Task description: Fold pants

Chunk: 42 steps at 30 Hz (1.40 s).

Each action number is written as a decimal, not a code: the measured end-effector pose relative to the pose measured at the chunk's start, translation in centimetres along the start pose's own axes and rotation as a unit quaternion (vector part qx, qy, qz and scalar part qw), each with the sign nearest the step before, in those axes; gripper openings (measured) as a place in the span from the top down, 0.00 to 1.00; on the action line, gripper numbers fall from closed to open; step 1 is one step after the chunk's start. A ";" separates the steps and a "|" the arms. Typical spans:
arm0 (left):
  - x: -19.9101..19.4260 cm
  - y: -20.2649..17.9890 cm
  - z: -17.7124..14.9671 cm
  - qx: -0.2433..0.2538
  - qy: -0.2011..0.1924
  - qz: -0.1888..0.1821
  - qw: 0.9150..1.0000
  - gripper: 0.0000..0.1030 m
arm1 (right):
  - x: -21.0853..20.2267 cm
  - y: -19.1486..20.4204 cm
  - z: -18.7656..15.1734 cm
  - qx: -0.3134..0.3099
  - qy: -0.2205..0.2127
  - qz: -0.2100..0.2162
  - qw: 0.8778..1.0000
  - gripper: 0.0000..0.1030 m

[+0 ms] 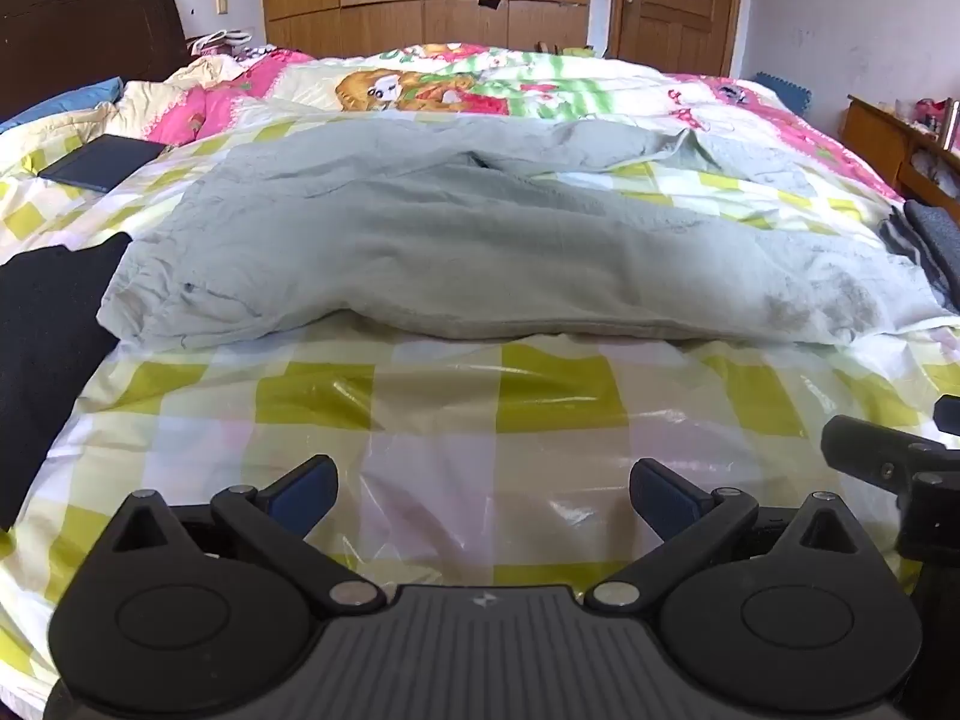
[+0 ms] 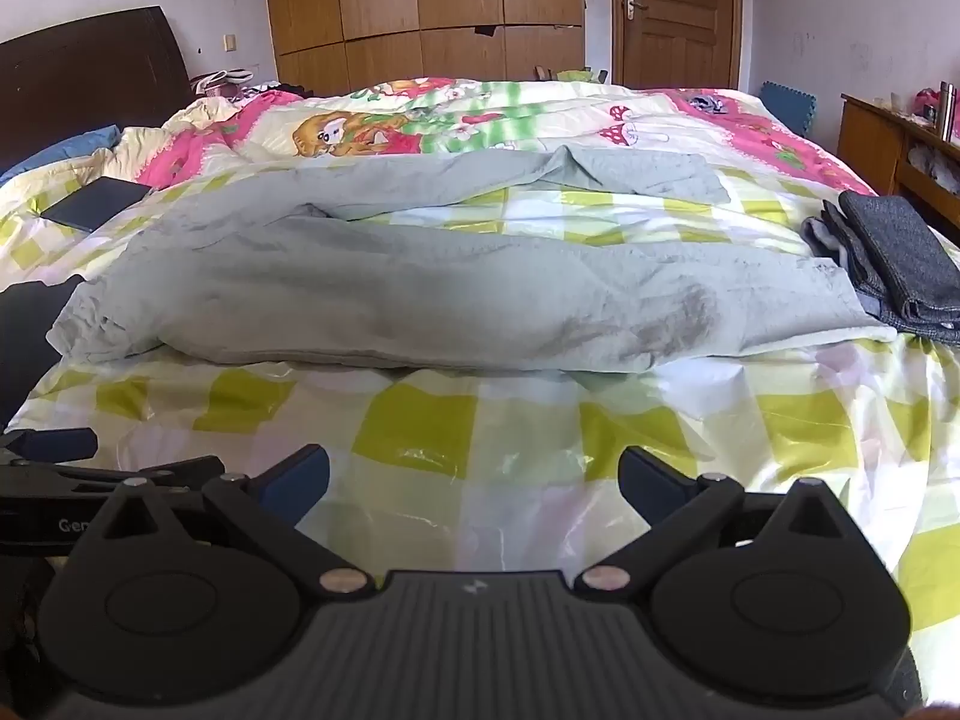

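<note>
Pale grey-green pants lie spread sideways across the bed, waist at the left, one leg running right along the near edge and the other angled toward the far right. A dark smudge marks the near leg. My left gripper hovers over the checked sheet short of the pants, jaws wide open with nothing between them. My right gripper is likewise open and empty, short of the near leg. Part of the left gripper shows at the left edge of the right wrist view.
A glossy yellow-and-white checked sheet covers the bed. Folded dark grey garments sit at the right beside the leg end. Black cloth lies at the left, a dark flat book beyond it. Wardrobe, door and a side cabinet stand behind.
</note>
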<state>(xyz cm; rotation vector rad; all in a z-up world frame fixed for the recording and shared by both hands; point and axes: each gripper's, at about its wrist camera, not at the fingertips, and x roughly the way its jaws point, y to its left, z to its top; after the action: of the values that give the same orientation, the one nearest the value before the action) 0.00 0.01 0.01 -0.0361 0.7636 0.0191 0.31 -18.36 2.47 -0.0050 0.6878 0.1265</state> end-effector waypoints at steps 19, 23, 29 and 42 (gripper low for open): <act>1.0 0.1 -0.5 -0.007 0.042 -0.001 0.999 0.00 | 1.1 -0.2 -0.3 0.005 0.031 0.005 0.999 0.01; 0.7 -0.1 -0.5 0.003 0.037 -0.007 0.999 0.00 | 1.5 0.0 -0.4 0.000 0.042 -0.010 0.999 0.01; 0.1 -0.8 -0.5 0.027 0.022 -0.006 0.999 0.00 | 1.9 -0.2 -0.5 0.000 0.051 -0.018 0.999 0.01; 0.2 -0.7 -0.4 0.028 0.031 -0.009 0.999 0.00 | 2.0 -0.1 -0.7 -0.003 0.052 -0.019 0.998 0.01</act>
<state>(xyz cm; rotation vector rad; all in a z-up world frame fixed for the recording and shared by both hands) -0.08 -0.73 -0.41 0.0107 0.8254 -0.0204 1.44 -18.28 0.69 -0.0306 0.7908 0.0917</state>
